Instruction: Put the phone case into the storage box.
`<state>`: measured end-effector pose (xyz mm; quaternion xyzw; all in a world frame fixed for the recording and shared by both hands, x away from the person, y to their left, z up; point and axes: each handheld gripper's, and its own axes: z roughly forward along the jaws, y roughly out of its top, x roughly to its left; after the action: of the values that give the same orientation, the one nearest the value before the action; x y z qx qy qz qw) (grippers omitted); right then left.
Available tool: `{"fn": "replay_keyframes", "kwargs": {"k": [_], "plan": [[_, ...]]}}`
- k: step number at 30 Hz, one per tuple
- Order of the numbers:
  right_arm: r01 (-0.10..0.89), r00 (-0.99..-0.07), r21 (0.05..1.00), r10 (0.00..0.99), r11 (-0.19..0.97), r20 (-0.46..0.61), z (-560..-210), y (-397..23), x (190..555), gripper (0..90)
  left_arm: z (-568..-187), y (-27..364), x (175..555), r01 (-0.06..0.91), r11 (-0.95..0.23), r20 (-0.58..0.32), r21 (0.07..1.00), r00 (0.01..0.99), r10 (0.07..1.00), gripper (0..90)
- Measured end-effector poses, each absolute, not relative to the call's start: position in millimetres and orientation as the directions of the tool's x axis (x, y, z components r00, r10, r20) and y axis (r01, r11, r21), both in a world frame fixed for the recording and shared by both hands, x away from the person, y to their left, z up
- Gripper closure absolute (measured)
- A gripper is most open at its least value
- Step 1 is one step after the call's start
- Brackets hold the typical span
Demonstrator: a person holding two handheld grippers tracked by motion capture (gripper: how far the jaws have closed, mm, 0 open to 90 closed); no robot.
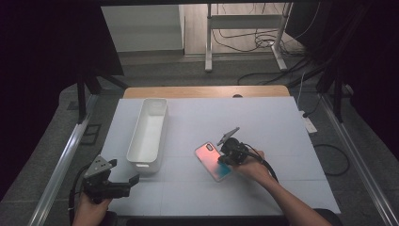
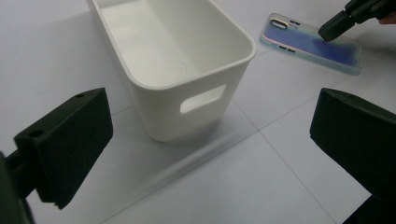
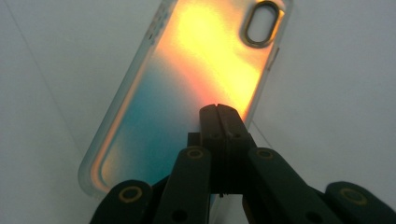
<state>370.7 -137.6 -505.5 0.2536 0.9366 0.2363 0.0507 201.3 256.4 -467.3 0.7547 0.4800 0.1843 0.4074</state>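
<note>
We had the right tool [image 1: 226,157] pinched fully together with nothing between its jaws, its tip over the iridescent phone case [image 1: 212,160] lying flat on the table [image 1: 263,117]. Our left tool [image 1: 123,181] stood wide, holding nothing, just beside the white plastic bin [image 1: 148,134].

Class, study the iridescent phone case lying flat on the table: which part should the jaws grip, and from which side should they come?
Probably a long edge of the phone case, approached from above on its right side, where the right gripper hovers with jaws shut. The case lies flat and thin, so only its raised rim gives purchase. The white bin stands apart on its left.
</note>
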Motion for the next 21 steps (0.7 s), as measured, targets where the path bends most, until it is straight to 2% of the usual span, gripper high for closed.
{"fn": "replay_keyframes", "kwargs": {"k": [10,21], "plan": [[0.454,-0.855,0.464,0.519,0.761,-0.015,-504.2,-146.8,379.8,89.8,-467.3,256.6,201.2,0.575,-0.206,-0.114,0.791,0.470,0.875,0.3],[0.482,-0.838,0.464,0.545,0.743,-0.003,-502.8,-150.7,382.2,88.9,-467.3,256.0,201.3,0.574,-0.207,-0.112,0.792,0.470,0.875,0.3]]}}
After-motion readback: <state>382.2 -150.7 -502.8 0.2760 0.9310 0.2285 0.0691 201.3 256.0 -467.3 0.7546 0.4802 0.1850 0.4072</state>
